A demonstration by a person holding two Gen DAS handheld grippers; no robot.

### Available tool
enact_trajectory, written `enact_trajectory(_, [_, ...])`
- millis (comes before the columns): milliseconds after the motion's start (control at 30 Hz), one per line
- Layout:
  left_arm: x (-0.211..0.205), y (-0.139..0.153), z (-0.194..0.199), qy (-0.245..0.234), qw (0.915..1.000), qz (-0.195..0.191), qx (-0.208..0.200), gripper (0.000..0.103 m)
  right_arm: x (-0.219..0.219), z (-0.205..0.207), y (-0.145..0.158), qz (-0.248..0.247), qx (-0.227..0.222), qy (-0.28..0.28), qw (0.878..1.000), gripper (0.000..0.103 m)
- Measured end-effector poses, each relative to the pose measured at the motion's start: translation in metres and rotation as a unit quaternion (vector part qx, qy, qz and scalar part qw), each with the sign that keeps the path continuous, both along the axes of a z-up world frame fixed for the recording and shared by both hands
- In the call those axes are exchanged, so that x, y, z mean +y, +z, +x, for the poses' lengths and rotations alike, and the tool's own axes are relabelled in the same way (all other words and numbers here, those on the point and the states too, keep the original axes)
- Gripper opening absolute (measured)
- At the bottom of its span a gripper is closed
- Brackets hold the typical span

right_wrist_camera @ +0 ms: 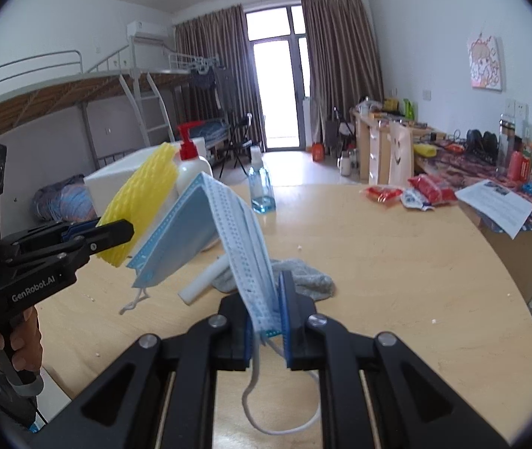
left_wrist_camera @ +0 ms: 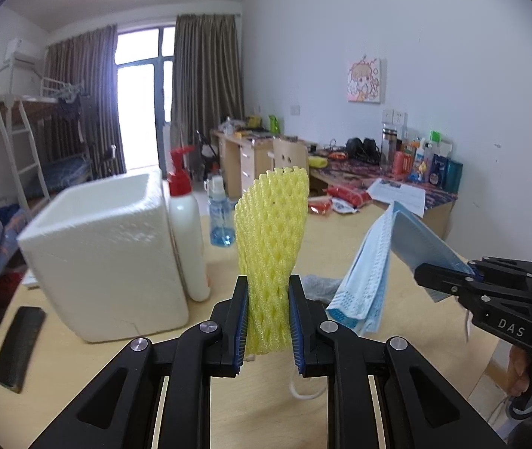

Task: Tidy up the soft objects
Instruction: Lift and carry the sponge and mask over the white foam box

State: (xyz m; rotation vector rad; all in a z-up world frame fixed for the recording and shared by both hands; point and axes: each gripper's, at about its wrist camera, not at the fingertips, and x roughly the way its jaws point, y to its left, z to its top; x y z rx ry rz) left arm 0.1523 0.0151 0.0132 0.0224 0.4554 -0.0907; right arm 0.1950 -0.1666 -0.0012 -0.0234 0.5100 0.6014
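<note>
Clamping a yellow foam net [left_wrist_camera: 271,247], the left gripper [left_wrist_camera: 268,321] hangs right of the white foam box [left_wrist_camera: 105,258]; farther right, the right gripper [right_wrist_camera: 266,327] pinches blue face masks [right_wrist_camera: 228,232].

On the worktop [left_wrist_camera: 340,247], the foam box [left_wrist_camera: 105,258] stood left of the pump bottle [left_wrist_camera: 187,235], touching it. The spray bottle [left_wrist_camera: 221,217] stood behind; a cloth [right_wrist_camera: 303,280] lay right, nearer.

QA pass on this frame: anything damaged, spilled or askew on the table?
Nothing spilled. The white foam box has a hairline crack near its lower front edge. A grey cloth lies crumpled mid-table, and a white foam tube lies loose beside it.
</note>
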Motion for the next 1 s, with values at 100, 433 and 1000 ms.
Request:
enact_trajectory(100, [-0.003,0.006,-0.010,0.002,0.9999,0.008,-0.015,0.021,-0.003,-0.009,0.005,0.010,-0.011,-0.003,1.000,0.015])
enact_trajectory(433, [-0.001,0.025,-0.044,0.017,0.9978,0.021,-0.061,0.021,-0.008,-0.031,0.022,0.036,-0.048,-0.005,0.998,0.015])
enact_trajectory(1000, [0.027,0.039,-0.108,0.080,0.9887,0.034,-0.122,0.021,0.007,-0.064,0.040,0.069,-0.092,0.039,0.993,0.015])
